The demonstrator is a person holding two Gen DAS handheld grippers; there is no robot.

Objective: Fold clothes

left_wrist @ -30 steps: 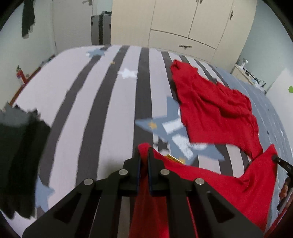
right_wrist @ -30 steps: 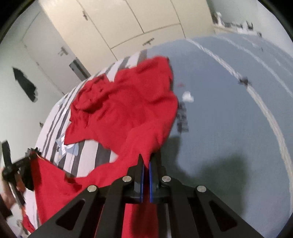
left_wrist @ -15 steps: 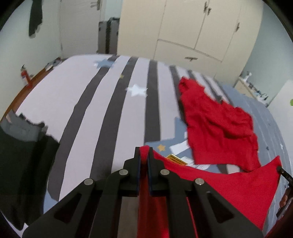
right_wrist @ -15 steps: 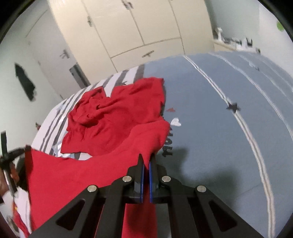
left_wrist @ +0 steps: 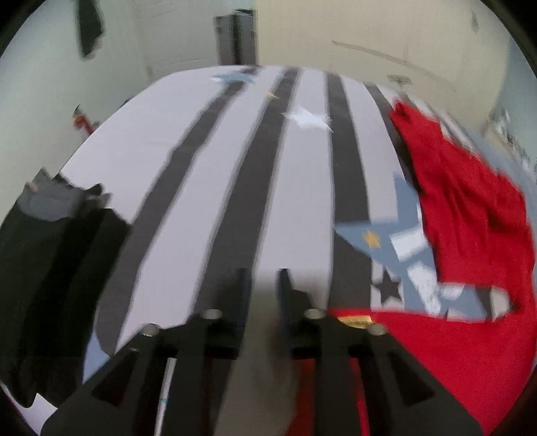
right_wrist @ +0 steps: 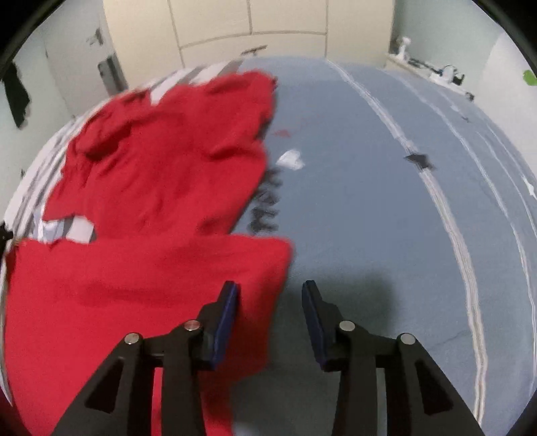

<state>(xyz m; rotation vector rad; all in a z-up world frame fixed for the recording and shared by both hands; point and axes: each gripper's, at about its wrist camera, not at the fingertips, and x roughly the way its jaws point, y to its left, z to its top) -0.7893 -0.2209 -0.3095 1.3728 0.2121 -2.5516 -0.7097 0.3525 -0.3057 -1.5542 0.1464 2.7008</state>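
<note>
A red garment (right_wrist: 134, 295) lies spread on the bed, its near corner under my open right gripper (right_wrist: 270, 302); it also shows at the lower right of the left wrist view (left_wrist: 436, 348). My left gripper (left_wrist: 265, 285) is open and empty, just left of the garment's edge. A second, crumpled red garment (left_wrist: 470, 208) lies farther back on the bed, and shows in the right wrist view (right_wrist: 161, 161).
The bed has a grey-and-white striped cover (left_wrist: 208, 174) with star prints and a blue-grey half (right_wrist: 369, 208). Dark folded clothes (left_wrist: 43, 268) sit at the left edge. Wardrobe doors (right_wrist: 248, 26) stand behind; a suitcase (left_wrist: 235, 40) stands by the wall.
Both grippers have opened and let go of the red garment, which has dropped flat onto the bed. Both cameras have moved lower, closer to the cover.
</note>
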